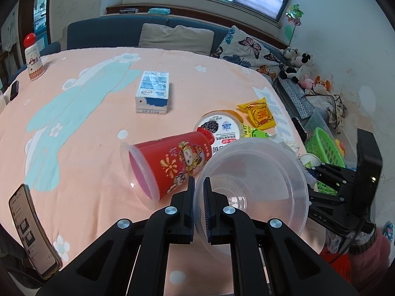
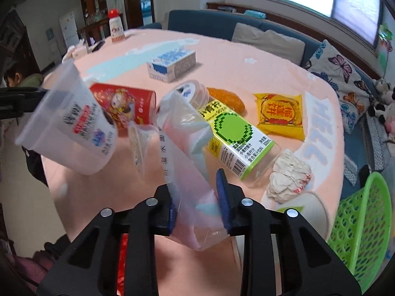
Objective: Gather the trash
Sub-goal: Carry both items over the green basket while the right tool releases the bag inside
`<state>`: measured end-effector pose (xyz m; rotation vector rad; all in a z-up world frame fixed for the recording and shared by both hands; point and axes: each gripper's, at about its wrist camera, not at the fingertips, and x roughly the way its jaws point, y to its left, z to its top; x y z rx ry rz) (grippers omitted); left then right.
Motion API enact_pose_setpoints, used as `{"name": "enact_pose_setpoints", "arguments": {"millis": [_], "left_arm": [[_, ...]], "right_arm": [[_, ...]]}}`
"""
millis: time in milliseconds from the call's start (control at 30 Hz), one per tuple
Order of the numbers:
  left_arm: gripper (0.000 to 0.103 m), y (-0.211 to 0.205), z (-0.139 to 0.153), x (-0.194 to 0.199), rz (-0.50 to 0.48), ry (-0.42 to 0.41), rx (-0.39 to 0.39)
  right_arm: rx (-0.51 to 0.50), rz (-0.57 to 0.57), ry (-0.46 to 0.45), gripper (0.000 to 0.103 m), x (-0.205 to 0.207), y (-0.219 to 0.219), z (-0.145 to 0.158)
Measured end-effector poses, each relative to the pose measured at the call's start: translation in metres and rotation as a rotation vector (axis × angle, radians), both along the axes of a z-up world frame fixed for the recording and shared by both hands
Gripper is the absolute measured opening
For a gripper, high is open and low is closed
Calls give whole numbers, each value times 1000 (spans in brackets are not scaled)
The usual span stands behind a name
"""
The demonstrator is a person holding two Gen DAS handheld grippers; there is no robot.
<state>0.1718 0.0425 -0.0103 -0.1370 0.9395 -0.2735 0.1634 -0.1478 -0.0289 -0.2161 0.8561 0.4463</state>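
left gripper, jaws narrow, pinching the thin rim of a clear plastic cup with printed label, held lifted and tilted above the peach flowered tablecloth. right gripper, jaws partly closed on a crumpled transparent plastic bag, which hangs between the blue pads.

uncollected trash on the cloth: red printed plastic cup lying on its side, blue-and-white carton, yellow snack packet, green-and-white juice carton, crumpled white paper wad. green perforated plastic basket, the probable receptacle, stands beside the table edge on the right.

risks, as judged: the rim grip is shallow and off-centre, so the tilted cup may pivot or slip out during transport. the bag is slack film; it may slide from between the pads, or its trailing end may drag the juice carton. both loads are near each other, so a crossing of arms toward the basket could knock one free.
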Motion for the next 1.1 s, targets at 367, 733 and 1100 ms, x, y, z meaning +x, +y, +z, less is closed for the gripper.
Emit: {"name": "enact_pose_setpoints", "arguments": {"millis": [367,733,1100], "left_arm": [[7,-45,32,9,-98,-51,-8],[7,-154,60,24,-291,-76,-32],[7,-263,69,34,-436,-79,-37]], "right_arm": [[124,-157,-134,26,-32,-58,50],[125,-442,-212,26,-63,-176,71],[104,-646,-204,29,-85,-272,49]]}}
